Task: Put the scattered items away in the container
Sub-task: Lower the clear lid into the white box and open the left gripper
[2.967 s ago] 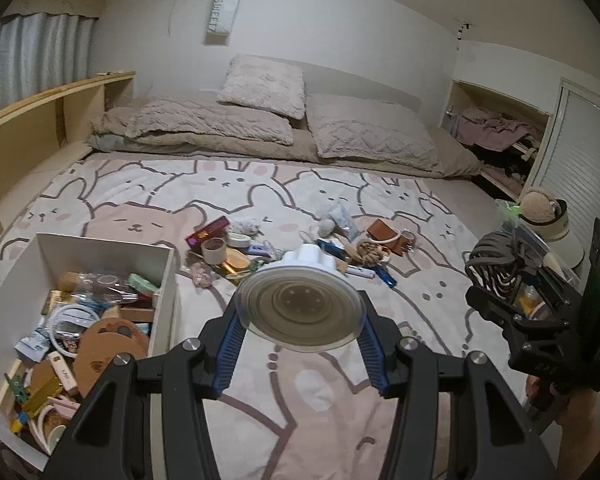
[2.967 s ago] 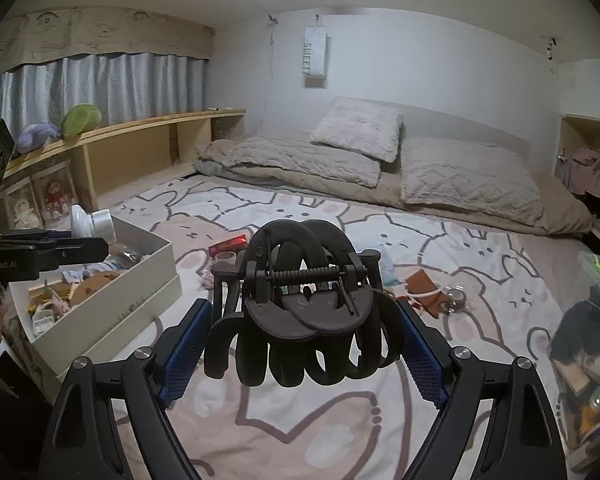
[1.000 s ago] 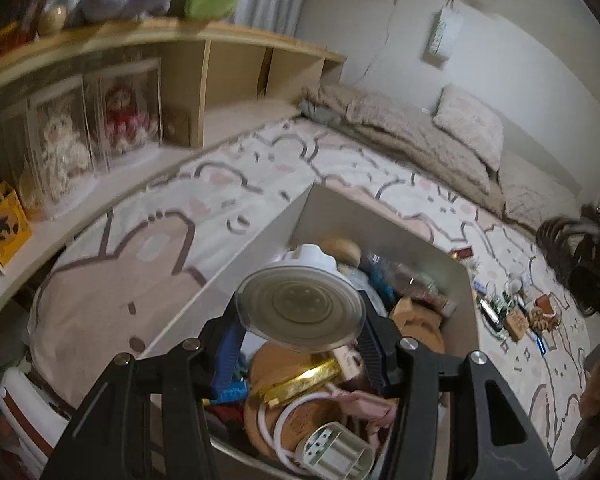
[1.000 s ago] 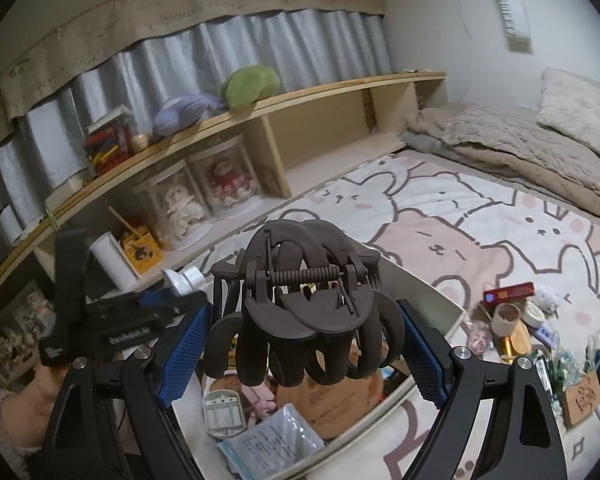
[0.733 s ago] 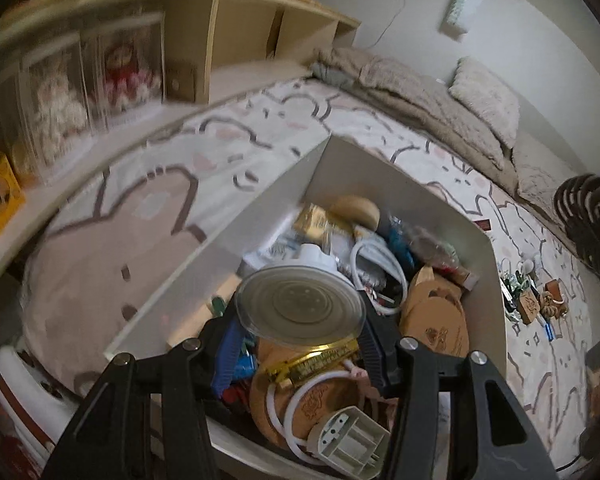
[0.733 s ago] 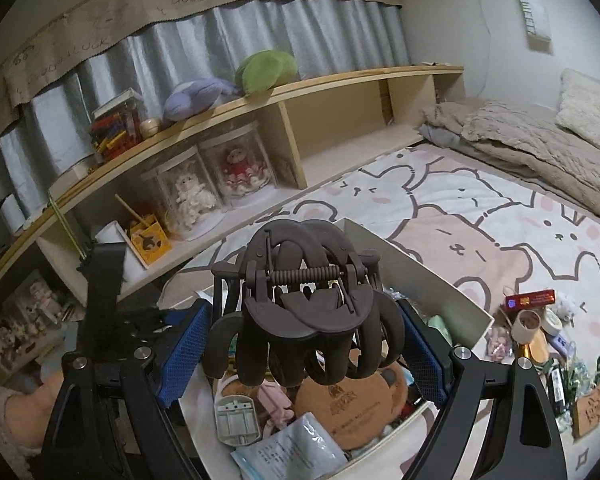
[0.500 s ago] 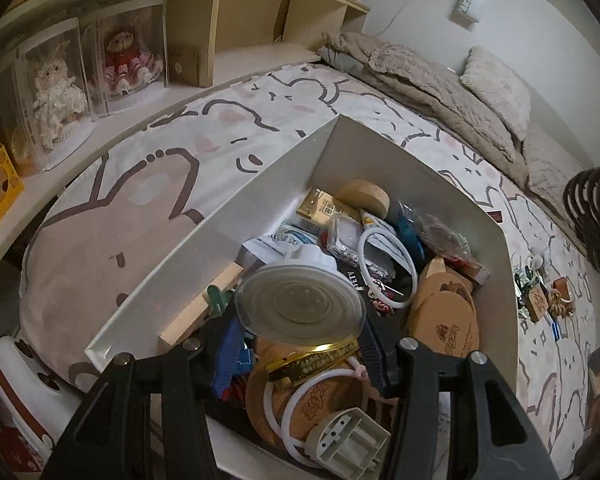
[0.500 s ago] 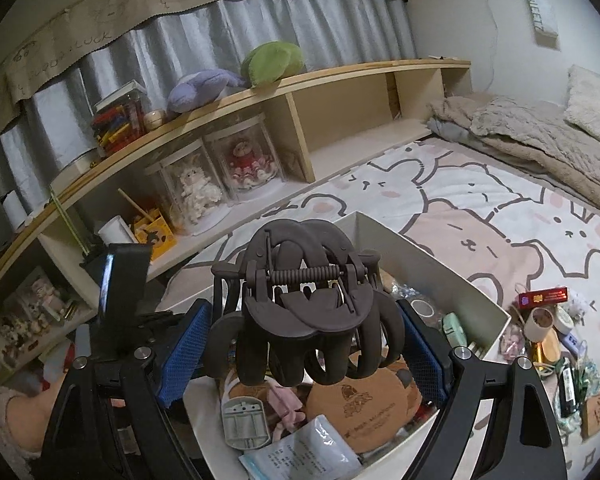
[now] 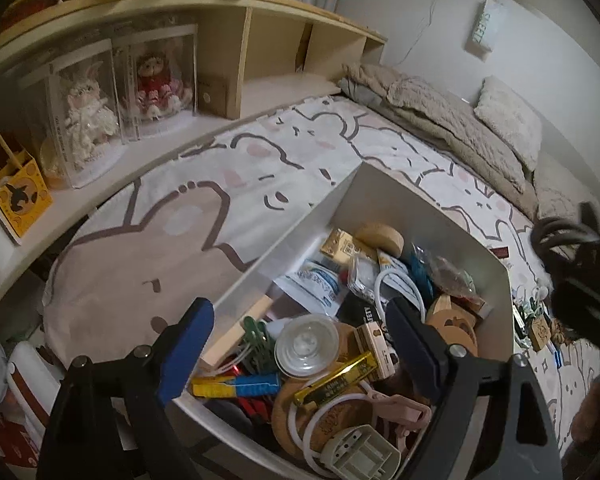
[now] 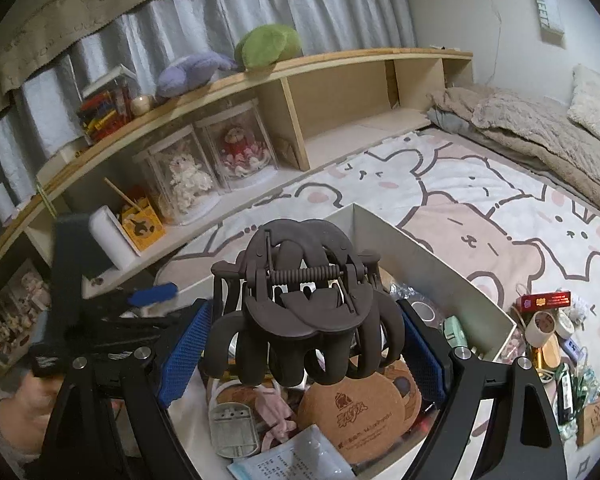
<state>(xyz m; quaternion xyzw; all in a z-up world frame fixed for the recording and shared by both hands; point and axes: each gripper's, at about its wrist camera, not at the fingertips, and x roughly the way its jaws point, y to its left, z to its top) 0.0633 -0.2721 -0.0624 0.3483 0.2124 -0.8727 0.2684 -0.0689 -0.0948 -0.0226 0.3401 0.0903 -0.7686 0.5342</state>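
Over the white container (image 9: 384,196) on the bed (image 9: 260,168), the left claw (image 9: 300,336) has just been spreading its jaws and stands apart, empty; the clear suction cup (image 9: 306,344) lies below it among cork coasters, a cable and a plug already inside. Rightward, the right claw (image 10: 300,348) is clamped on a dark hair clip (image 10: 300,312), held above the heaped box and not yet let go. Farther right, a scatter of small items (image 10: 552,328) lies on the bed sheet, so the tidying looks well advanced but unfinished.
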